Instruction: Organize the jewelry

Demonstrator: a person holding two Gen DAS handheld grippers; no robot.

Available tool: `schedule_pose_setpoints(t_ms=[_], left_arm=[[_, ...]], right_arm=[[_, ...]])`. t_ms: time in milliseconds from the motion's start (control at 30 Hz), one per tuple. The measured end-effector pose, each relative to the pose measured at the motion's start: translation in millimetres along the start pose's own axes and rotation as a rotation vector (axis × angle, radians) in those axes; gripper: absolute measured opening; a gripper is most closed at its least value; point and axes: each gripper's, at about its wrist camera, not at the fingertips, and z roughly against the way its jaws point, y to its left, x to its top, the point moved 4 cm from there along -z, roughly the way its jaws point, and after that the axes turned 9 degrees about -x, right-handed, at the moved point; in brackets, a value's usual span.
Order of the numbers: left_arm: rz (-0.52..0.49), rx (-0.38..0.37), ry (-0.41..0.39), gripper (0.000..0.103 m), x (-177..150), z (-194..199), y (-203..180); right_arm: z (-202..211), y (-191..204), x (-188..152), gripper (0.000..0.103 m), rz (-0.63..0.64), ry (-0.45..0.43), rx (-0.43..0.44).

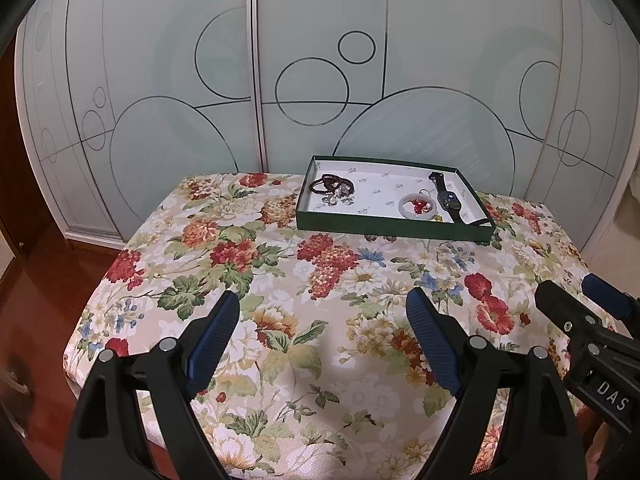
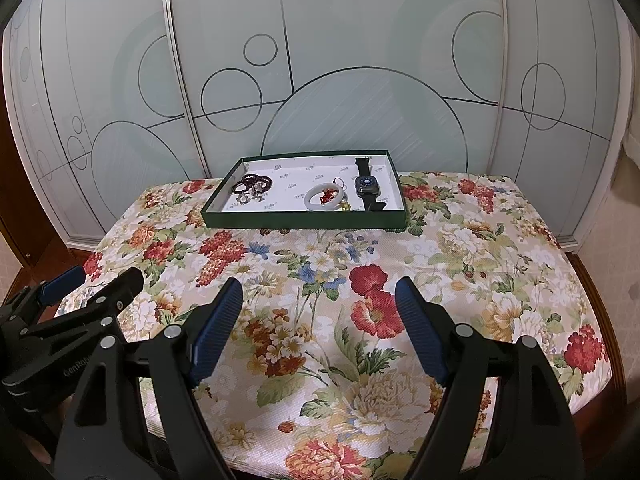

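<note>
A shallow green tray (image 1: 384, 231) (image 2: 296, 220) with a white lining sits at the far side of the floral table. Inside lie dark bead bracelets (image 1: 332, 184) (image 2: 252, 182) and small silver pieces at the left, a white bangle (image 1: 418, 206) (image 2: 324, 198) with a red charm in the middle, and a black smartwatch (image 1: 448, 198) (image 2: 366, 184) at the right. My left gripper (image 1: 324, 312) is open and empty over the near part of the table. My right gripper (image 2: 320, 300) is open and empty beside it; it also shows in the left wrist view (image 1: 576, 300).
The table is covered by a floral cloth (image 1: 280, 280) (image 2: 480, 248). Frosted sliding doors with circle patterns (image 1: 320, 80) (image 2: 360, 80) stand right behind the table. Red wooden floor (image 1: 40, 280) lies to the left, below the table edge.
</note>
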Motion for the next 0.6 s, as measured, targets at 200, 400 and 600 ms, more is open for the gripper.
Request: schedule_pose_setpoints(t_ms=[200,400,600], left_arm=[[0.001,0.002,0.001,0.084,-0.4,-0.2,0.5],[0.005,-0.001,0.007,0.084,-1.5,-1.6,1.7],[-0.002,0.007,0.010,0.084,-2.6,-3.2,1.0]], right_arm=[[-0.5,-0.5,0.1,0.079,0.001,-0.001,0.000],[-0.6,-0.3,0.0,0.079,0.001,-0.002,-0.001],[0.1,1.2,-0.3,0.079,0.002,0.001,0.000]])
